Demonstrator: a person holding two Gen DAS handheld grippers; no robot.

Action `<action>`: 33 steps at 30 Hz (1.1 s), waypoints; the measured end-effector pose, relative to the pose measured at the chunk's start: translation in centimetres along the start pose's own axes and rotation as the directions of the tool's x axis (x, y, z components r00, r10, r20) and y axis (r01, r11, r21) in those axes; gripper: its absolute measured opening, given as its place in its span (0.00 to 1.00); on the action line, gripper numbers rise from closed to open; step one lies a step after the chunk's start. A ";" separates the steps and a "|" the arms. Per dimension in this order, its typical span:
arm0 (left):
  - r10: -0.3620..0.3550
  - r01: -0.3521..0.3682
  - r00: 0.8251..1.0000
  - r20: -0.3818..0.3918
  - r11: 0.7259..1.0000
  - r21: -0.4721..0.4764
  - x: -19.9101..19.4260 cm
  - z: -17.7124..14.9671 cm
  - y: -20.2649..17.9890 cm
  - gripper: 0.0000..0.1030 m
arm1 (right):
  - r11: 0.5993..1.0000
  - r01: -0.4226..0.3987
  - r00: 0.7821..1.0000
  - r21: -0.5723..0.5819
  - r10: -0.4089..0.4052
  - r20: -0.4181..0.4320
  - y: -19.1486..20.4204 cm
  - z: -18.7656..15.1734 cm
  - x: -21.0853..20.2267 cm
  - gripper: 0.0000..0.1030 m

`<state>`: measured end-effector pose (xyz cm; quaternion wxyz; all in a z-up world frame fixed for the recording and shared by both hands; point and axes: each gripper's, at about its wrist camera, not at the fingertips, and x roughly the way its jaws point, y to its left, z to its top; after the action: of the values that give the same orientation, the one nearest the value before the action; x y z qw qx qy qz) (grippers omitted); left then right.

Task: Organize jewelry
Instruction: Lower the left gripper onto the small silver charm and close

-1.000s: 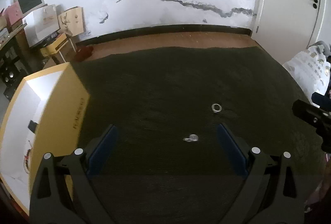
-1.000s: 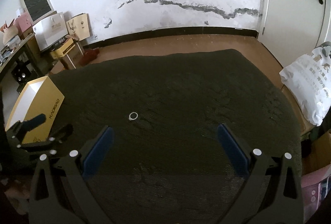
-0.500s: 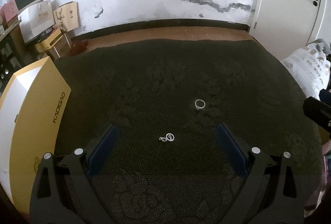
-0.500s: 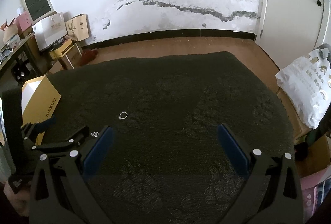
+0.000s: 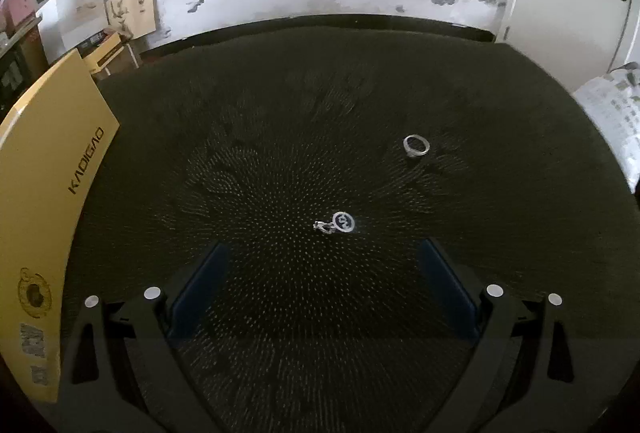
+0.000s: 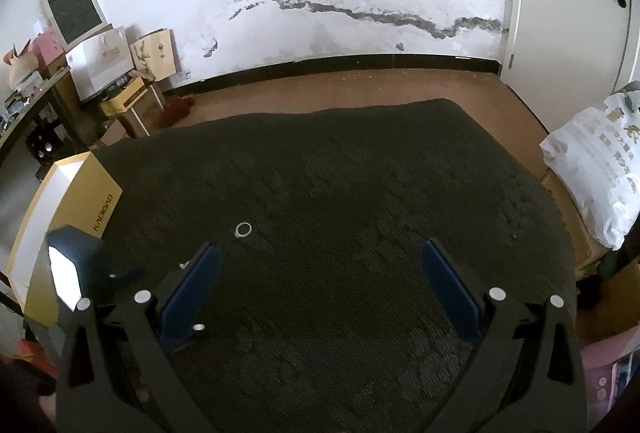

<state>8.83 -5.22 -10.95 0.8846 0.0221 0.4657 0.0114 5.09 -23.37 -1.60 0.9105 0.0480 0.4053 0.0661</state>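
Fingers [image 5: 204, 285] of the left gripper [image 5: 324, 265] are spread wide, grasping nothing, low over the dark cloth [image 5: 280, 121]. An earring [image 5: 338, 223] lies on the cloth just ahead of them, a ring [image 5: 416, 145] farther right, a yellow box [image 5: 48, 173] at the cloth's left edge. Right gripper [image 6: 320, 265] fingers are likewise released.

Box [image 5: 44, 193]: cut off by my left view's edge.
Charm [image 6: 185, 265]: mostly hidden behind my right finger [image 6: 188, 297].

Left gripper [image 5: 324, 253] and right gripper [image 6: 320, 253] gape wide.
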 end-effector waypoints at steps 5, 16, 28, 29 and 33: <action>-0.003 0.003 1.000 0.010 0.999 -0.036 0.9 0.1 0.0 0.91 | 1.000 -0.014 1.000 0.005 0.014 0.007 -0.3 0.3 -0.2 0.94; -0.002 0.003 0.999 0.051 1.000 -0.009 0.6 0.2 -0.6 0.52 | 0.998 -0.042 0.999 0.041 0.041 0.020 -1.5 0.9 -0.9 0.94; -0.011 0.009 0.998 0.059 1.000 0.025 0.0 0.2 -0.8 0.12 | 0.998 -0.049 0.999 0.049 0.048 0.015 -1.9 1.0 -1.0 0.94; -0.006 0.005 0.998 0.059 1.000 0.026 0.0 0.2 -0.8 0.10 | 0.998 -0.049 0.999 0.050 0.048 0.014 -1.9 1.0 -1.0 0.94; -0.012 0.011 0.999 0.052 1.000 0.023 0.1 0.3 -0.5 0.04 | 0.998 -0.052 0.999 0.042 0.052 0.009 -1.8 1.1 -0.9 0.94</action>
<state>9.15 -5.73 -10.84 0.8963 0.0297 0.4425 0.0002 5.47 -25.33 -0.45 0.9089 0.0780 0.4016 0.0808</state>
